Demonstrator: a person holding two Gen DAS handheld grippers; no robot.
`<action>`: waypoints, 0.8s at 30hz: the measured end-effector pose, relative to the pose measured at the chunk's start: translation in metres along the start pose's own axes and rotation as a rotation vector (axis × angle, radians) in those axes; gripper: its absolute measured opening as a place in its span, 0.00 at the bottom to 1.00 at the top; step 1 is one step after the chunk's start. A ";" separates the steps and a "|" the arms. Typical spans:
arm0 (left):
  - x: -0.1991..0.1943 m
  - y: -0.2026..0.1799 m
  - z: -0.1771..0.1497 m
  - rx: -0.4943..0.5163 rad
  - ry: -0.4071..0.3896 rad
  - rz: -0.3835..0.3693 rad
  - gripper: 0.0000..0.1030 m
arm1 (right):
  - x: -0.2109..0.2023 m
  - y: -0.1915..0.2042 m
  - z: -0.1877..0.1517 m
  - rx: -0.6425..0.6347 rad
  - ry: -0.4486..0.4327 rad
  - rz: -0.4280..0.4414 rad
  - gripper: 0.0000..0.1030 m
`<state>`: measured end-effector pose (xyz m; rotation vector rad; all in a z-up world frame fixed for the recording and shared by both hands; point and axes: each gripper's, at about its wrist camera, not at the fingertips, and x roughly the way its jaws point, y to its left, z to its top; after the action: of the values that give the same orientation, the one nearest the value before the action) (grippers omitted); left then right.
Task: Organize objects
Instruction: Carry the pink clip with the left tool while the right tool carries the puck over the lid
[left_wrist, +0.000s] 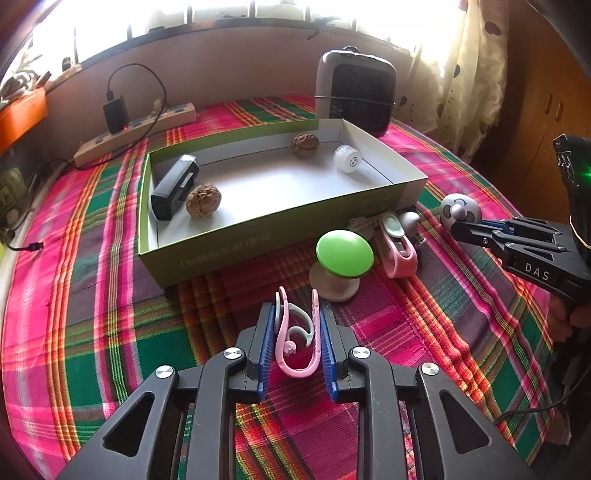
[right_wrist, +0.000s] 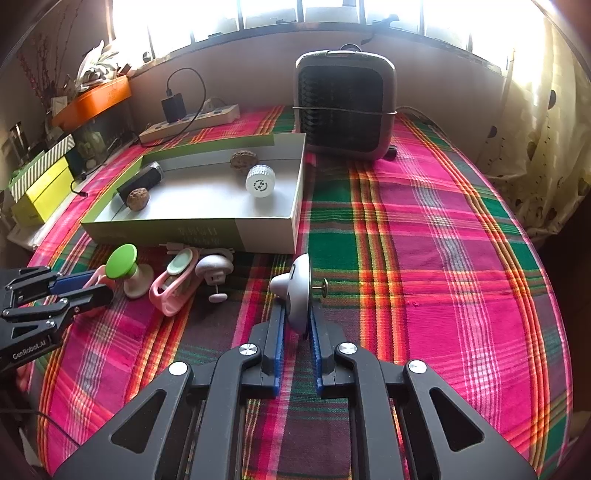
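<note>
Near the front edge of the plaid-covered surface (right_wrist: 424, 229), the left tool (left_wrist: 297, 332) is clamped on a pink clip (left_wrist: 295, 339), its blue pads pressing both sides. Further right along that edge, the right tool (right_wrist: 297, 317) is closed on a grey mushroom-shaped hook (right_wrist: 297, 291), gripping its cap edgewise. Toward the back edge, an open green-sided box (left_wrist: 221, 251) holds two walnuts (left_wrist: 203, 201), a black cylinder (left_wrist: 173, 192) and a white cap (left_wrist: 347, 158). A green knob (left_wrist: 343, 254) stands just outside the box's front wall.

Bare cloth (right_wrist: 424, 258) right of box (right_wrist: 266, 232)
</note>
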<state>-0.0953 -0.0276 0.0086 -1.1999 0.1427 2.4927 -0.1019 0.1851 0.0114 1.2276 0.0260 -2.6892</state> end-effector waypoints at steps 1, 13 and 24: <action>0.000 0.000 0.000 -0.002 -0.001 0.001 0.20 | 0.000 0.000 0.000 -0.001 -0.002 0.002 0.12; -0.005 0.004 0.000 -0.025 -0.017 -0.001 0.20 | -0.005 -0.001 -0.001 0.003 -0.023 0.040 0.12; -0.010 0.005 0.004 -0.028 -0.036 0.004 0.20 | -0.011 0.001 0.001 -0.001 -0.041 0.047 0.12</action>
<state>-0.0945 -0.0344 0.0186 -1.1656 0.1010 2.5264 -0.0952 0.1854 0.0206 1.1574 -0.0069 -2.6733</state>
